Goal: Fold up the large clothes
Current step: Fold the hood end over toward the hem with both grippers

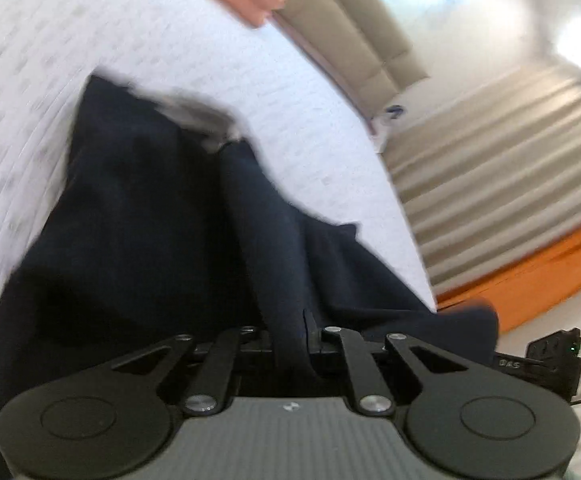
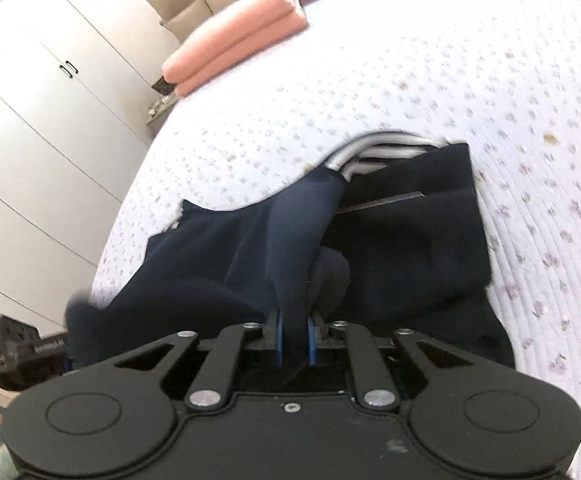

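Both grippers, left and right, clamp ridges of the dark navy fabric garment I have spread ahead of them on the white dotted quilt. Thin pinches could slip if I pull unevenly, spoiling the fold.

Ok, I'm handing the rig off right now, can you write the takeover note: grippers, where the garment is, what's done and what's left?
Left gripper: shut on a fold of the navy garment.
Right gripper: shut on another bunched fold of the same garment.
Garment: on the white dotted bedspread, partly lifted, rumpled, its grey-and-white striped trim at the far edge.
Pink folded stack: at the far end of the bed, apart from the garment.
Done: both holds taken.
Left: the garment is not yet a neat fold; lay it over, flatten, release.
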Demonstrator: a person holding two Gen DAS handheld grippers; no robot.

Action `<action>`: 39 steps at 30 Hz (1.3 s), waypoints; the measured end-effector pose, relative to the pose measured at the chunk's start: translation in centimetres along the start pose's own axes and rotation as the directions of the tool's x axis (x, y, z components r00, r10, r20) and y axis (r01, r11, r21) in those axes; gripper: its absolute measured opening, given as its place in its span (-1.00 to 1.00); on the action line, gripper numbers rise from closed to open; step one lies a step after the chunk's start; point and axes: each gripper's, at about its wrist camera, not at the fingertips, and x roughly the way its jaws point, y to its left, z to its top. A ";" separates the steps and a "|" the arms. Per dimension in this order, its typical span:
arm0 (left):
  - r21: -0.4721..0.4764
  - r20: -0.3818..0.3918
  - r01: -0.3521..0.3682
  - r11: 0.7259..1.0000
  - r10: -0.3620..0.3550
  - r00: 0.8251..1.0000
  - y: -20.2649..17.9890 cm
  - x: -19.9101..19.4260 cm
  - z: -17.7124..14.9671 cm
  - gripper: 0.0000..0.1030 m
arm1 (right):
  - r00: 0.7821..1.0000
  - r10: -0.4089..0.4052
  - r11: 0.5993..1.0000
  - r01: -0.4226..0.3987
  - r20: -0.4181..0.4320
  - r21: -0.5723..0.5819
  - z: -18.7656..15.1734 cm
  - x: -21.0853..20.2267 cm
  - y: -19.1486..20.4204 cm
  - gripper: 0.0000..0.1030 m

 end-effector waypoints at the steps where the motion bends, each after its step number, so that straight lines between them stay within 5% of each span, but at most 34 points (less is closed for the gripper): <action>1: -0.032 -0.016 -0.026 0.999 0.025 1.000 1.0 0.7 -0.8 -0.75 | 1.000 -0.012 1.000 0.012 -0.023 0.007 -0.4 1.0 -0.9 -0.71; 3: -0.101 -0.044 -0.098 0.990 0.094 0.995 3.4 1.9 -2.3 -0.71 | 0.993 -0.079 0.997 0.080 -0.090 0.010 -1.7 4.3 -2.4 -0.68; 6: -0.190 -0.035 -0.106 0.976 0.101 0.994 4.7 0.8 -3.4 -0.44 | 0.978 -0.105 0.988 0.123 -0.178 0.094 -3.2 6.4 -5.1 -0.06; 10: -0.085 0.017 -0.206 0.975 0.209 0.978 1.7 -3.2 -3.0 -0.25 | 0.984 -0.124 0.991 0.129 -0.125 0.026 -1.9 3.1 -4.3 0.26; 14: 0.074 0.052 -0.113 0.991 0.109 0.993 -3.9 -2.7 -0.6 -0.25 | 0.997 -0.067 0.990 0.061 -0.047 -0.127 0.5 1.8 -0.7 0.26; 17: 0.155 0.032 -0.048 0.987 0.044 0.999 -7.3 0.7 0.4 -0.28 | 0.999 0.018 0.977 -0.027 -0.044 -0.212 1.3 3.6 2.4 0.07; 18: 0.178 0.024 -0.046 0.983 0.042 0.999 -8.2 1.5 0.2 -0.28 | 0.997 0.053 0.968 -0.065 -0.059 -0.240 1.4 4.2 3.5 -0.15; 22: 0.223 -0.009 -0.020 0.975 0.023 1.000 -9.8 2.1 -0.2 -0.26 | 0.956 0.182 0.905 -0.254 -0.229 -0.342 -0.5 4.1 6.1 -0.14; 24: 0.232 -0.030 -0.018 0.973 0.026 0.999 -9.7 3.0 0.7 -0.25 | 0.931 0.177 0.877 -0.296 -0.318 -0.379 -2.7 4.0 6.5 -0.09; 27: 0.170 -0.082 0.019 0.985 -0.005 0.997 -9.0 6.8 2.0 -0.28 | 0.910 0.055 0.876 -0.242 -0.412 -0.417 -7.1 6.1 5.7 -0.08; 28: 0.124 -0.101 0.003 0.992 0.010 0.995 -8.6 8.2 2.2 -0.32 | 0.906 0.030 0.885 -0.221 -0.423 -0.409 -8.1 7.2 5.4 -0.32; 30: 0.086 -0.132 0.028 0.996 -0.017 0.991 -8.3 9.7 2.4 -0.38 | 0.951 0.029 0.907 -0.154 -0.307 -0.391 -9.1 8.0 4.7 -0.81; 32: 0.097 -0.189 0.081 0.992 -0.062 0.980 -8.4 9.9 1.4 -0.38 | 0.989 0.027 0.960 -0.066 -0.145 -0.271 -8.5 8.3 3.4 -0.80; 35: 0.114 -0.306 0.163 0.980 -0.122 0.944 -9.1 9.0 -0.7 -0.38 | 0.997 0.076 0.983 -0.072 0.016 -0.167 -7.4 6.2 2.1 -0.80; 37: 0.097 -0.410 0.190 0.977 -0.135 0.902 -8.9 8.5 -2.4 -0.35 | 0.996 0.075 0.981 -0.081 -0.041 -0.176 -7.9 4.6 1.3 -0.75; 39: 0.182 -0.493 0.116 0.976 -0.011 0.870 -8.5 8.3 -5.1 -0.35 | 0.991 0.010 0.976 -0.038 -0.131 -0.214 -9.4 2.6 -0.3 -0.70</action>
